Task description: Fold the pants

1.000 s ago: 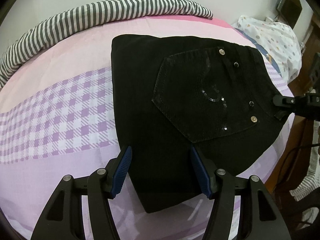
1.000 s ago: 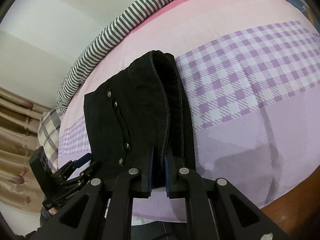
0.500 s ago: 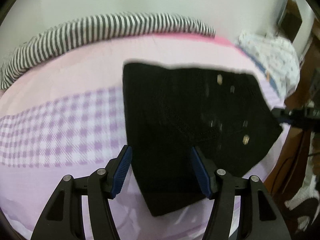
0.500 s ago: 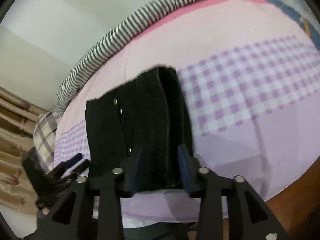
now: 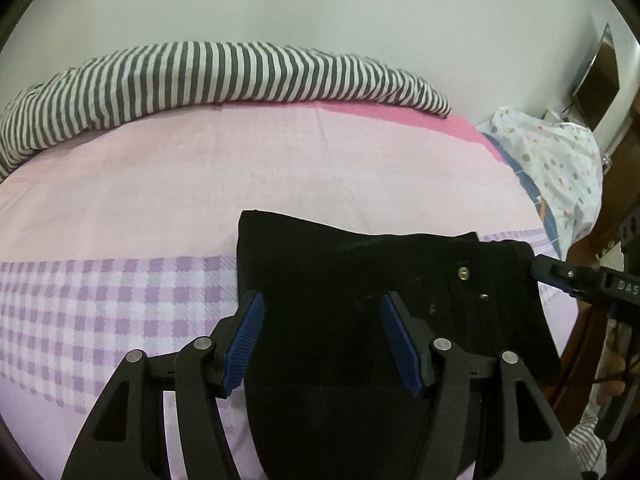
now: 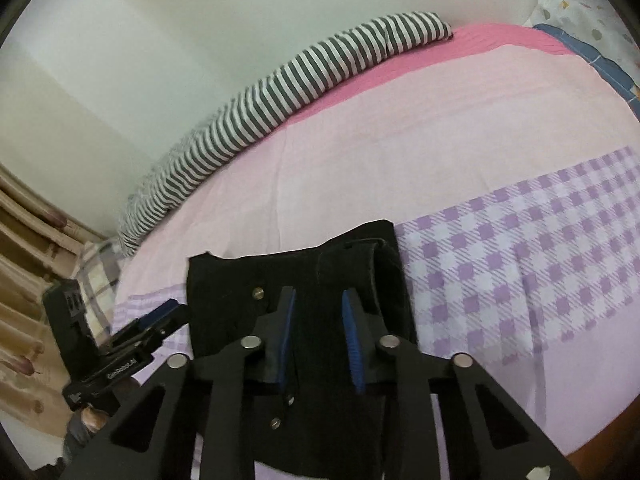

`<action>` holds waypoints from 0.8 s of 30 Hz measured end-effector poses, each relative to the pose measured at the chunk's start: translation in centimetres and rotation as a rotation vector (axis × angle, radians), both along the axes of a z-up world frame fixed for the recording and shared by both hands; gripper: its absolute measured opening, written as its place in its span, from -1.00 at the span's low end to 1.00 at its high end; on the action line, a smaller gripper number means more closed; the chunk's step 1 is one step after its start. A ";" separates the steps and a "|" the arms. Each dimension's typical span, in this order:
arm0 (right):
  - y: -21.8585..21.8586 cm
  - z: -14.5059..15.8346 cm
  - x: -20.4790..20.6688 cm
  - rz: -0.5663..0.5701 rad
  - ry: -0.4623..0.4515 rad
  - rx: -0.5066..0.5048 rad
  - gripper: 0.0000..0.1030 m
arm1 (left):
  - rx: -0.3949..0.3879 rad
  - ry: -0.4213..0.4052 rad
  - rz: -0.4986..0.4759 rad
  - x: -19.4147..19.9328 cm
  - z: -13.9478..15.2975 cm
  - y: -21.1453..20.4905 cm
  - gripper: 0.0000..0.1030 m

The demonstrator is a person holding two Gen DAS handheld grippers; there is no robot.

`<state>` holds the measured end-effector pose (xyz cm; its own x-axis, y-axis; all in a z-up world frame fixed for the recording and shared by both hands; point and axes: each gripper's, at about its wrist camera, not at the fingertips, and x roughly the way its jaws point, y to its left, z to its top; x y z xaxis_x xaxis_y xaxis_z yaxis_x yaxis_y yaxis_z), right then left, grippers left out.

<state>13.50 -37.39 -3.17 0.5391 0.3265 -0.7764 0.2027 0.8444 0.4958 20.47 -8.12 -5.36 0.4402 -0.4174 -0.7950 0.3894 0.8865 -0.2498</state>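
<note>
Left wrist view: folded black pants on pink-and-lilac bed, left gripper fingers spread, right gripper fingers closing, gripping nothing.

Readable text: two gripper markings only.
Right wrist view: white "GenRobot.AI" on black body of left gripper, seen left of & below the jaws. Left wrist view: white "DAS", cut off by frame edge, on black body of right gripper, right of the jaws. Nothing else legible.
</note>
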 end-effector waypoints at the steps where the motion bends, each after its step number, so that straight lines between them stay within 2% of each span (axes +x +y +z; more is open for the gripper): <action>1: 0.0 -0.5 0.4 -0.001 0.020 -0.015 -0.71 | 0.008 0.006 -0.001 0.2 -0.3 -0.2 0.20; 6: -0.7 -2.9 1.5 0.004 0.077 0.006 -0.79 | 0.031 0.032 0.009 0.9 -1.9 -0.1 0.20; 10: -0.6 -3.3 1.9 0.010 0.084 0.008 -0.80 | -0.007 0.097 0.036 1.7 -3.2 0.6 0.32; 14: -0.6 -3.1 1.8 0.017 0.087 0.015 -0.74 | -0.026 0.111 0.037 1.8 -3.1 1.0 0.33; 15: -0.7 -3.0 1.6 0.018 0.084 0.033 -0.66 | -0.034 0.118 0.041 1.7 -2.9 1.3 0.33; 19: -1.8 -2.6 0.4 0.014 0.049 0.176 -0.04 | -0.118 0.156 0.057 0.9 -2.2 3.7 0.33; 21: -2.2 -2.1 -0.4 0.022 0.039 0.153 0.06 | -0.140 0.169 0.071 0.4 -1.9 5.1 0.33; 24: -3.0 -2.2 -1.5 0.038 0.052 0.137 0.12 | -0.160 0.203 0.085 0.0 -2.2 6.8 0.33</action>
<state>11.97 -40.41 -5.38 0.4848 0.4510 -0.7494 0.1998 0.7770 0.5969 20.46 -1.31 -7.58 0.3171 -0.5127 -0.7979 0.2424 0.8572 -0.4544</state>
